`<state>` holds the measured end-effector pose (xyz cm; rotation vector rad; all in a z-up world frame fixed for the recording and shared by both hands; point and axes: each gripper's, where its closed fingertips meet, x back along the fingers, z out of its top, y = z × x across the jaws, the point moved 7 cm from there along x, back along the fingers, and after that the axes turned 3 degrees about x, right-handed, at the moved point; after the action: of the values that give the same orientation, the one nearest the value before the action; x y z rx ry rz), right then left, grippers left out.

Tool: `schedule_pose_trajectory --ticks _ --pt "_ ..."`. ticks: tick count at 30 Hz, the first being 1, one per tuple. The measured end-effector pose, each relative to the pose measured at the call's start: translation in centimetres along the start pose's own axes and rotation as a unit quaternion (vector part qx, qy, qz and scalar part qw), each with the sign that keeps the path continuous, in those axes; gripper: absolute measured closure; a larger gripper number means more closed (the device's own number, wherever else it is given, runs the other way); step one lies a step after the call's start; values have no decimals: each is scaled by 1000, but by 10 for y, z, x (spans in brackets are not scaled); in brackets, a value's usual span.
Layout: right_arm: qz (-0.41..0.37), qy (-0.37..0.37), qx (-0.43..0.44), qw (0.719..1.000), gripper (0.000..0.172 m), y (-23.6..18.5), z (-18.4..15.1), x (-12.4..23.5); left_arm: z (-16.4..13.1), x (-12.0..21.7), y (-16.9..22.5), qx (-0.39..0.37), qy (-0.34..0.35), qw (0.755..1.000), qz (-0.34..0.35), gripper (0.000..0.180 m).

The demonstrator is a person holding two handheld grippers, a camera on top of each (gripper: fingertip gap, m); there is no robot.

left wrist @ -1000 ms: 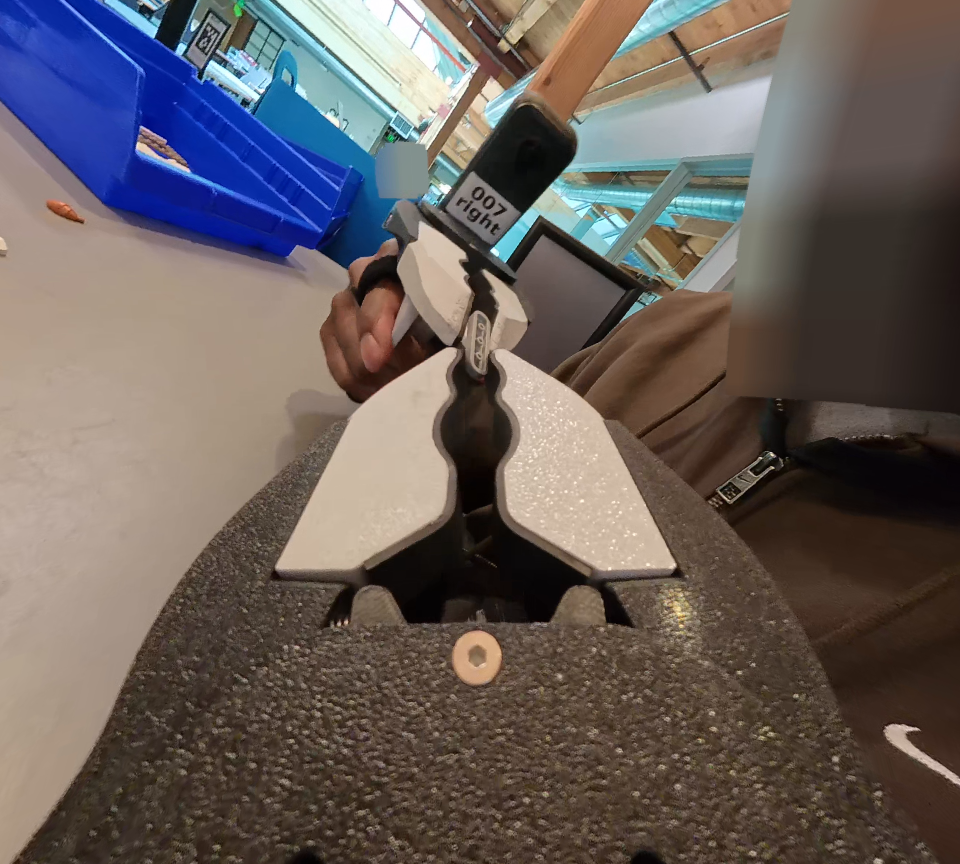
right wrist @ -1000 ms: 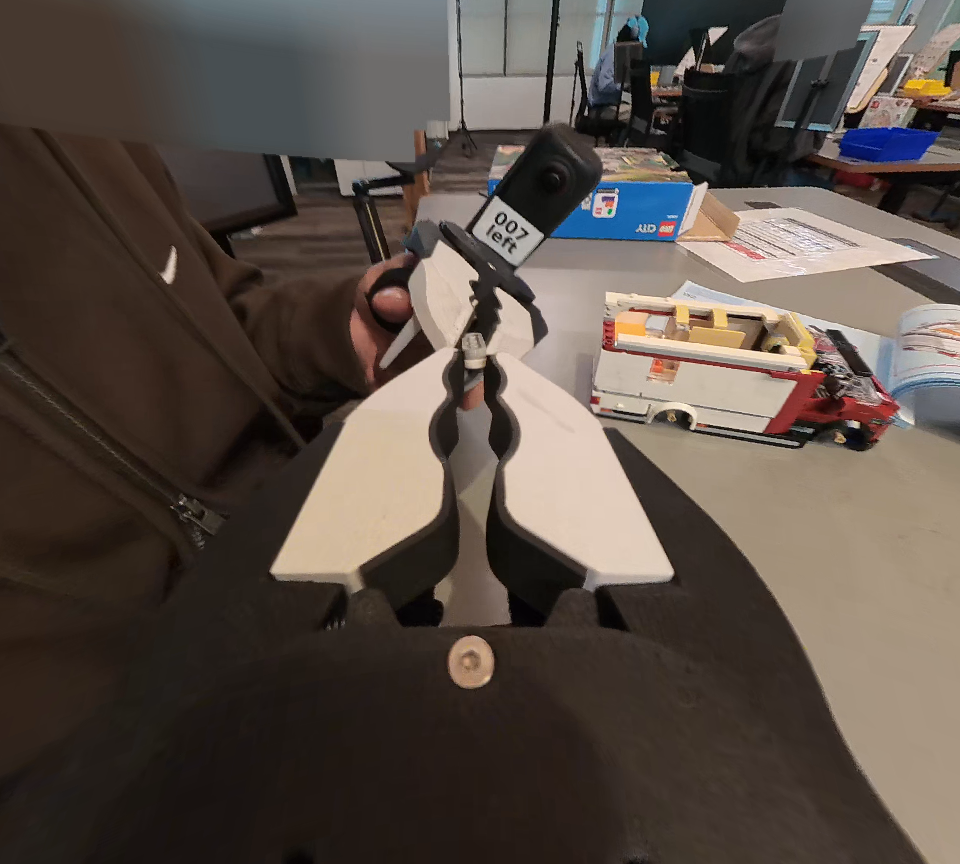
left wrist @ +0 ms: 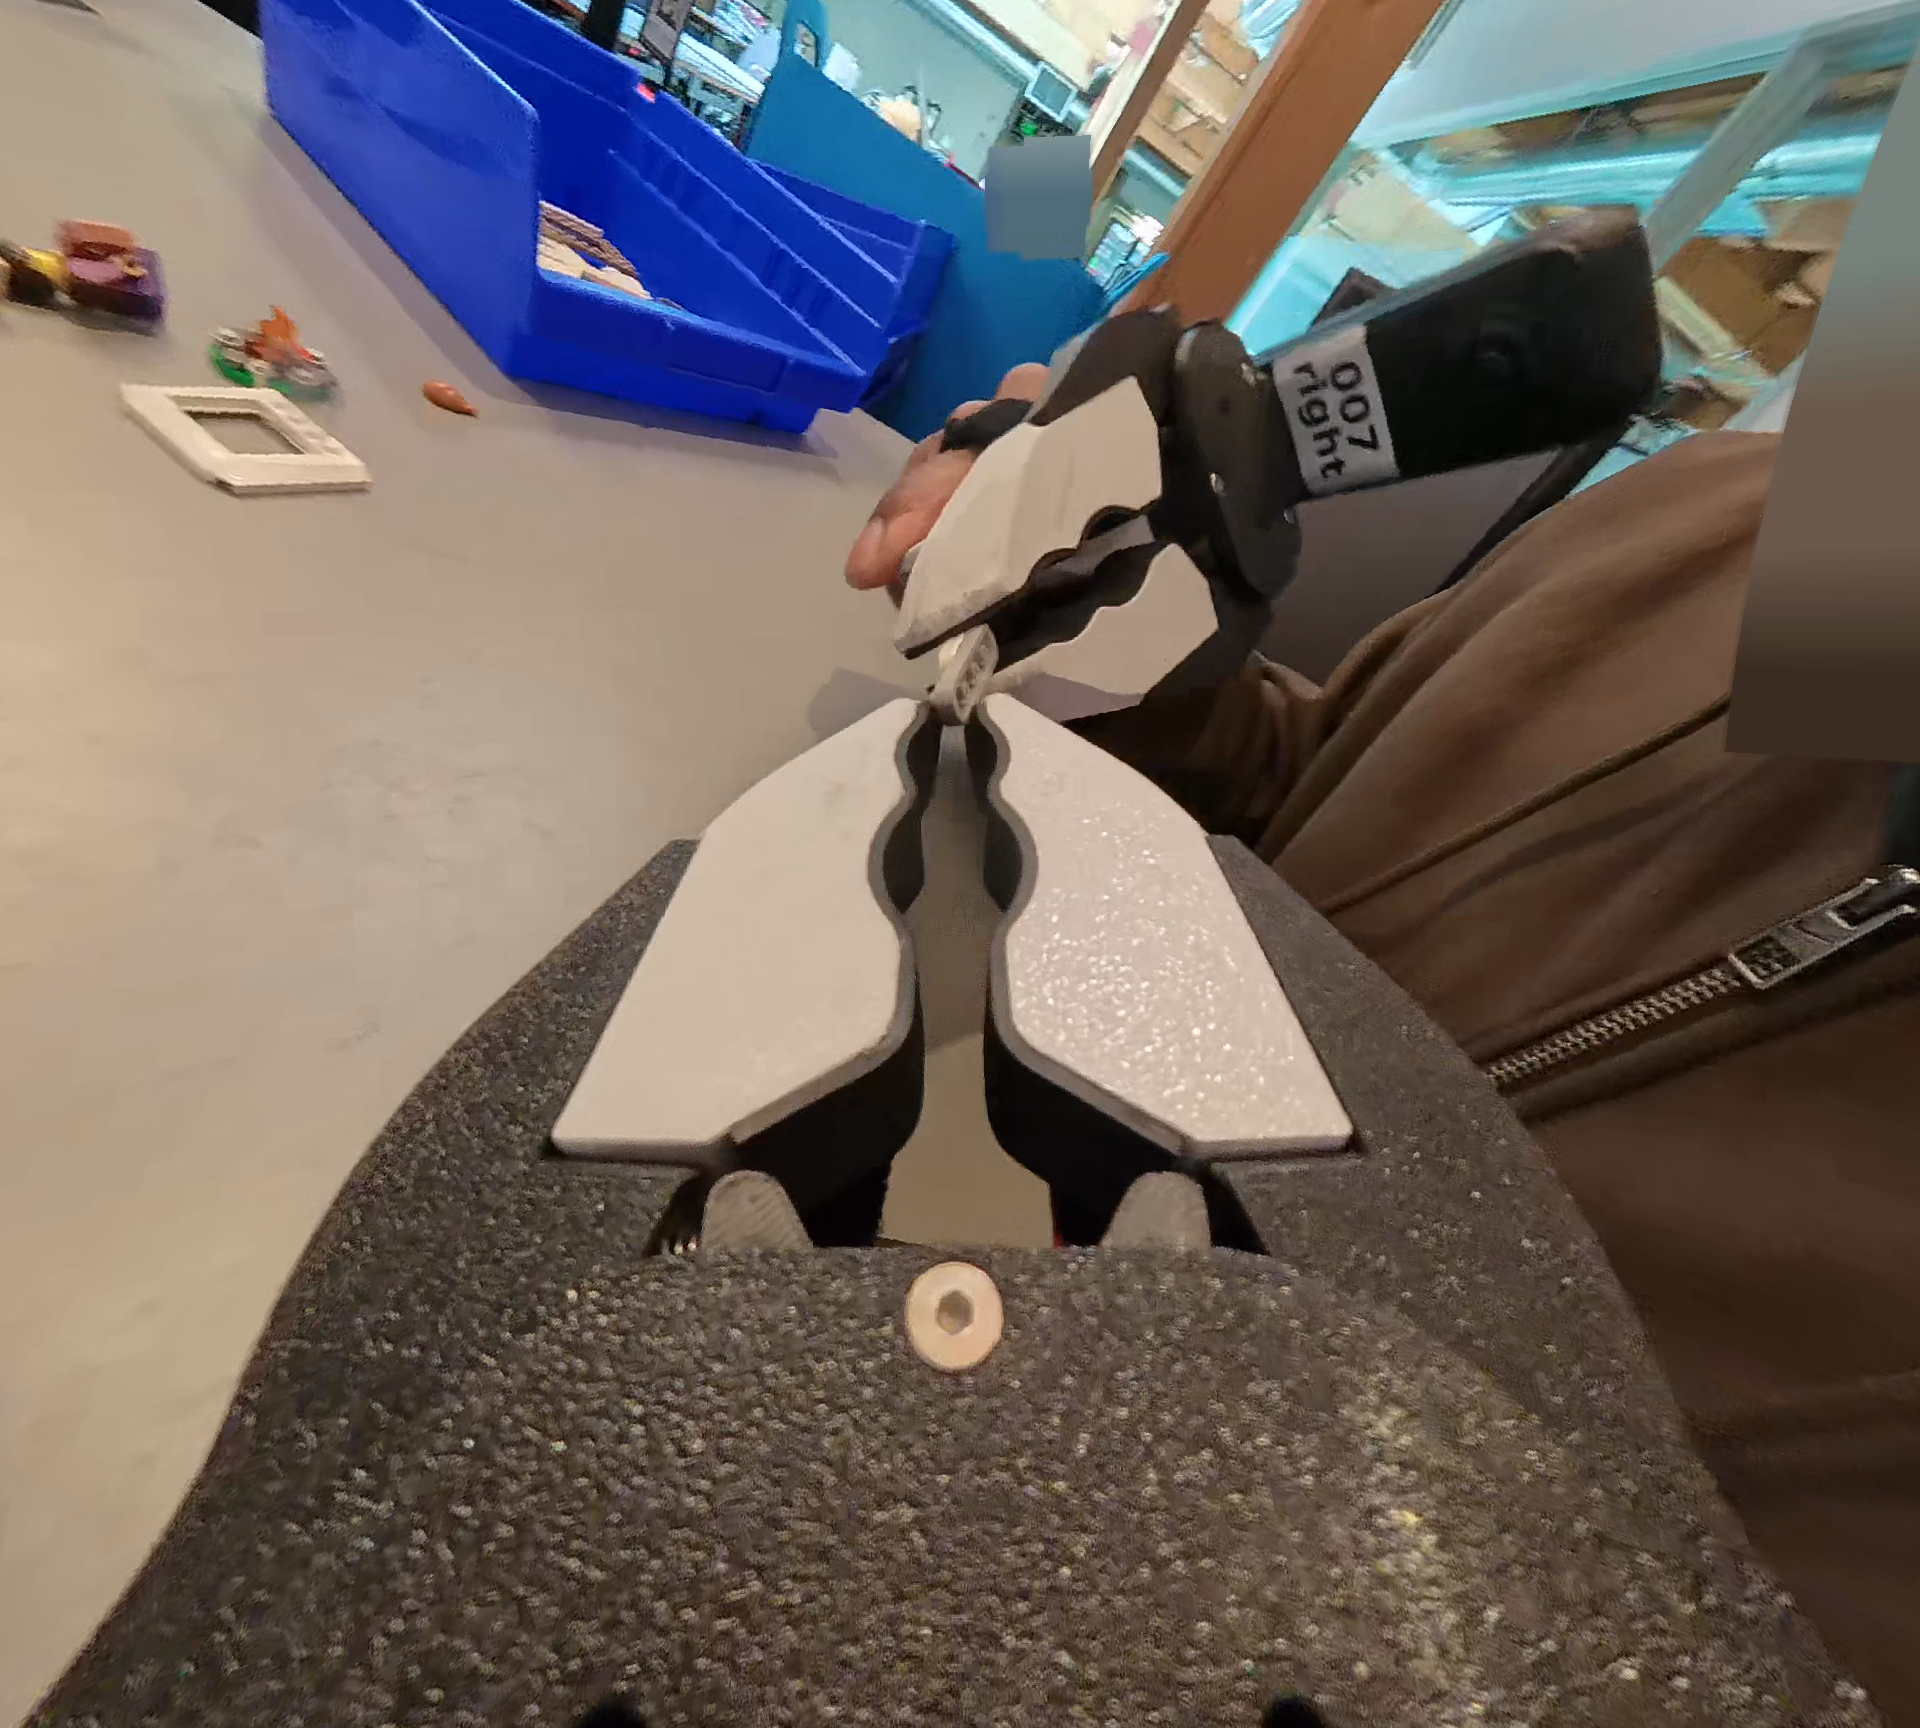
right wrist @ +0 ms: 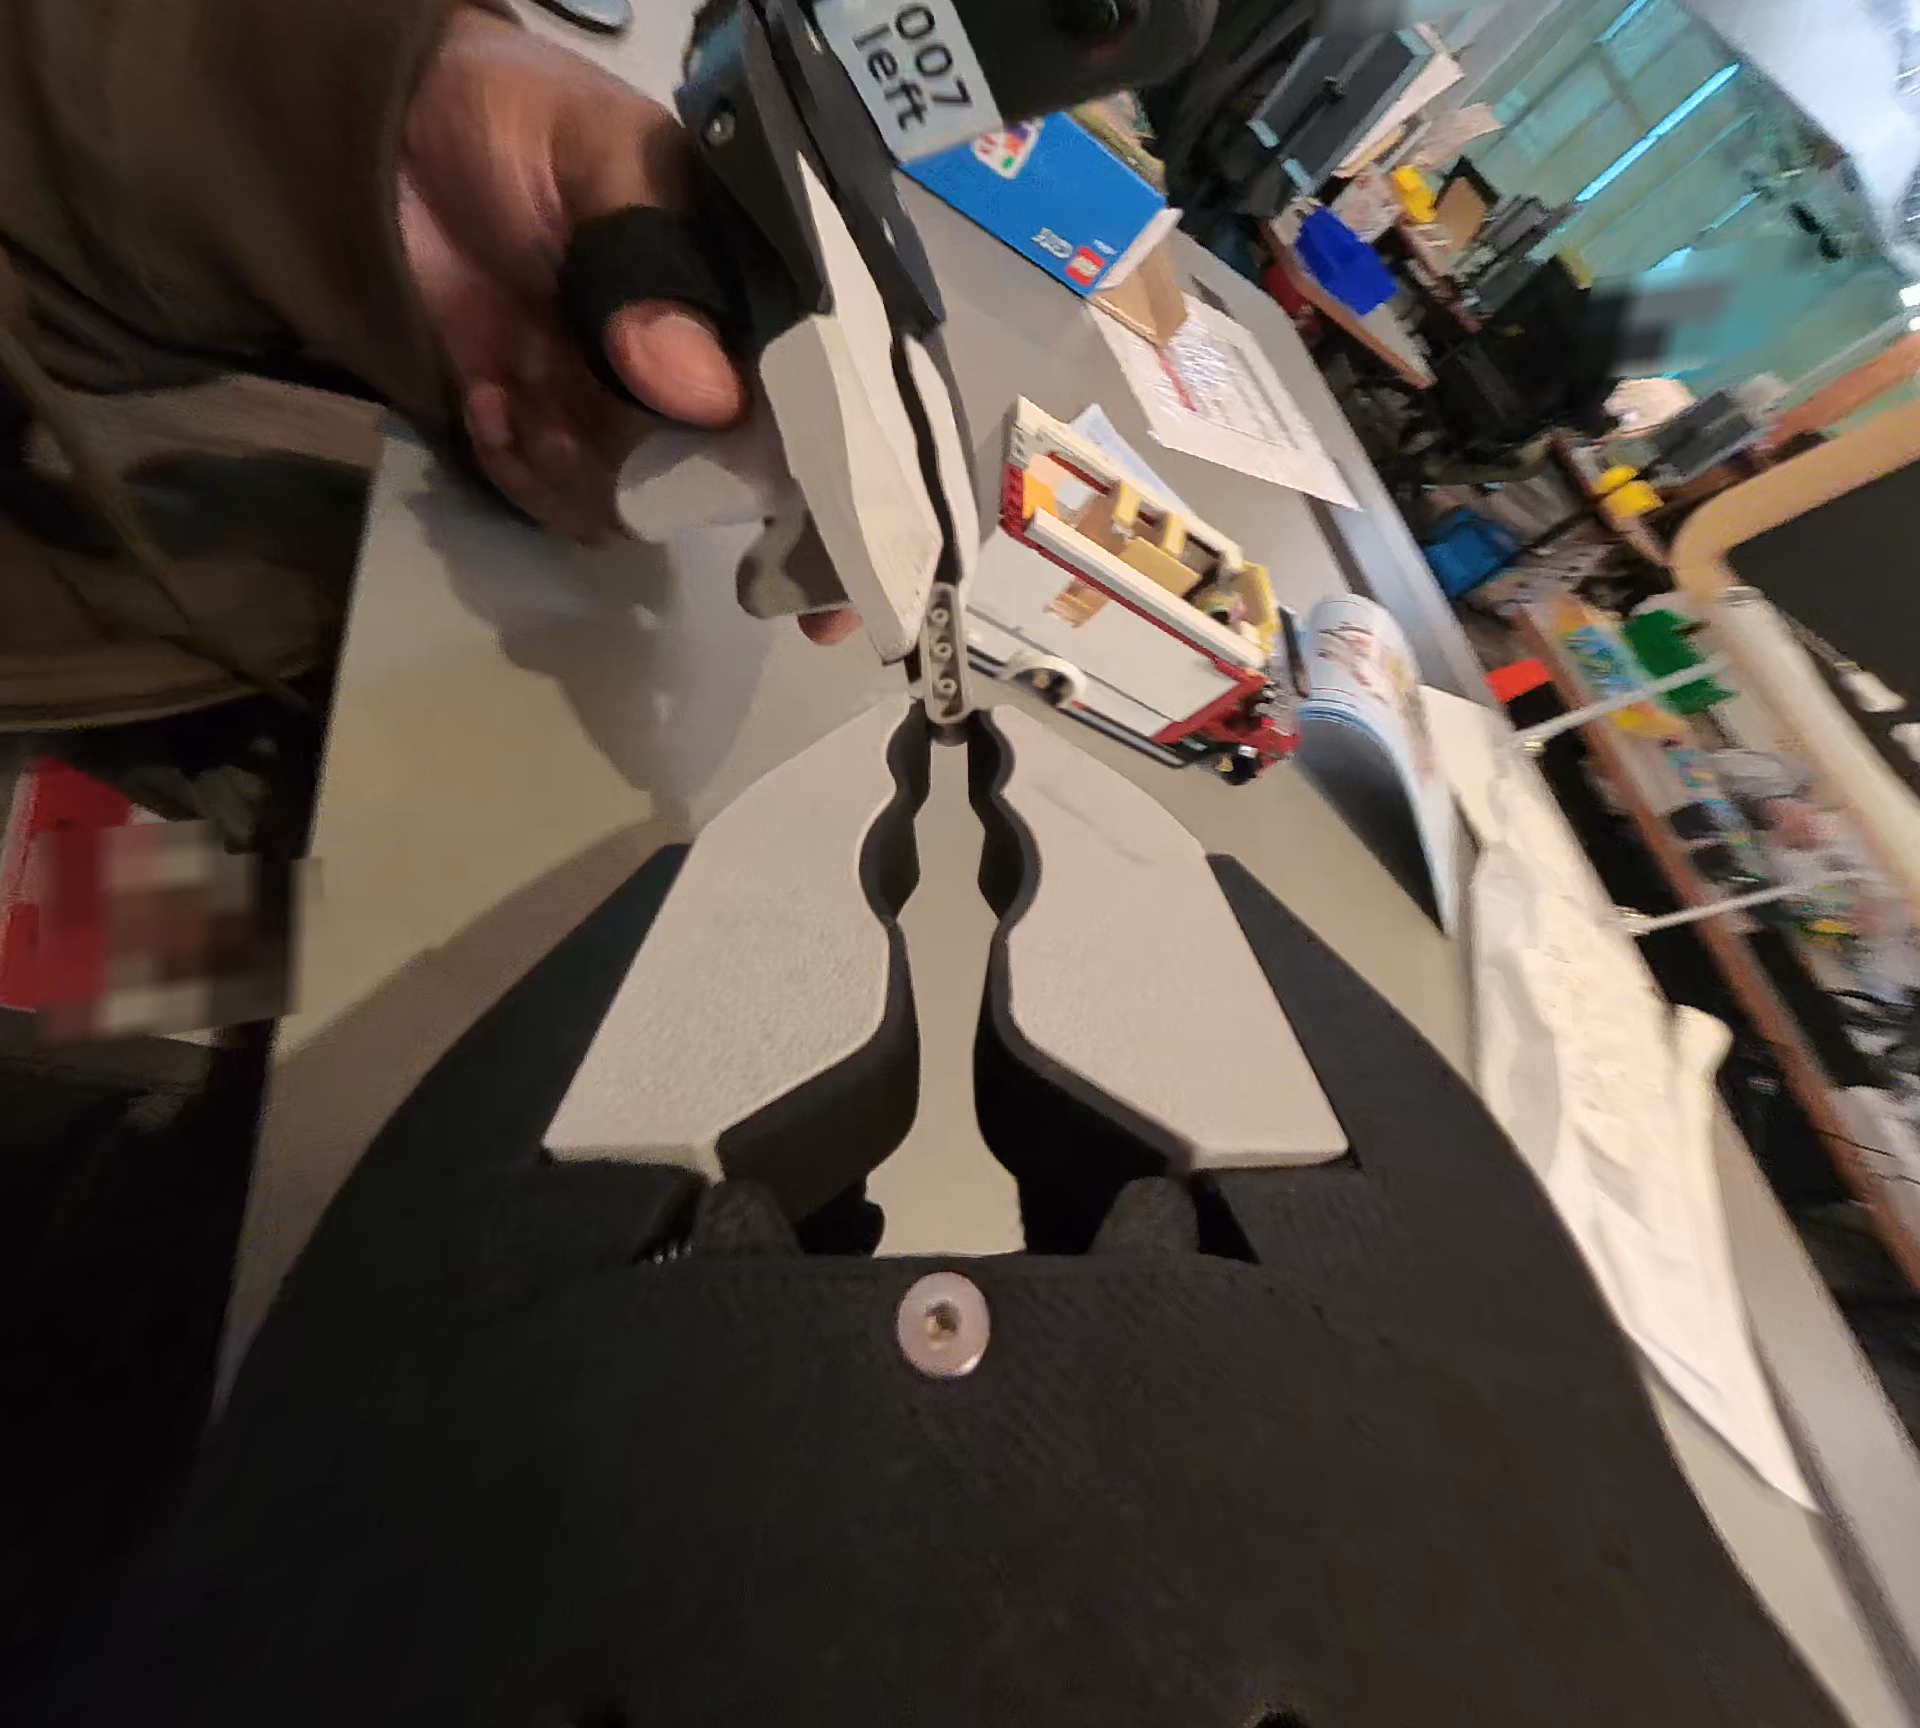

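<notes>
A: Tool states?
B: Left tool [left wrist: 951,722] and right tool [right wrist: 943,728] are tip to tip, both clamped on one small grey beam [right wrist: 943,662] with a row of holes, one tool at each end, held above the table [left wrist: 312,743].
A: Around them?
B: Left view: blue bin [left wrist: 582,224] at 11 o'clock, white frame [left wrist: 244,437] at 10. Right view: toy truck [right wrist: 1132,618] at 1 o'clock, just past the beam, booklet [right wrist: 1371,722] at 2.

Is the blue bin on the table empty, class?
No: in the left wrist view the blue bin holds a heap of small tan and brown pieces in its compartment.
</notes>
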<state>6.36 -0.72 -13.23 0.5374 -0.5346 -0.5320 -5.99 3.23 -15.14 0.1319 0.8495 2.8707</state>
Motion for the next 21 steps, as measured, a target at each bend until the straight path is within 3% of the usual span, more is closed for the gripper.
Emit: schedule_pose_trajectory --ticks 7,17,21 --pt "-43 -11 66 997 164 -8 0 0 -2 -1 3 -40 1 998 40 169" --pt "-68 -4 111 991 164 -13 1 4 3 -2 11 -82 38 995 37 161" --pt "-95 -3 136 986 164 -14 2 5 1 -4 10 -77 8 996 46 162"
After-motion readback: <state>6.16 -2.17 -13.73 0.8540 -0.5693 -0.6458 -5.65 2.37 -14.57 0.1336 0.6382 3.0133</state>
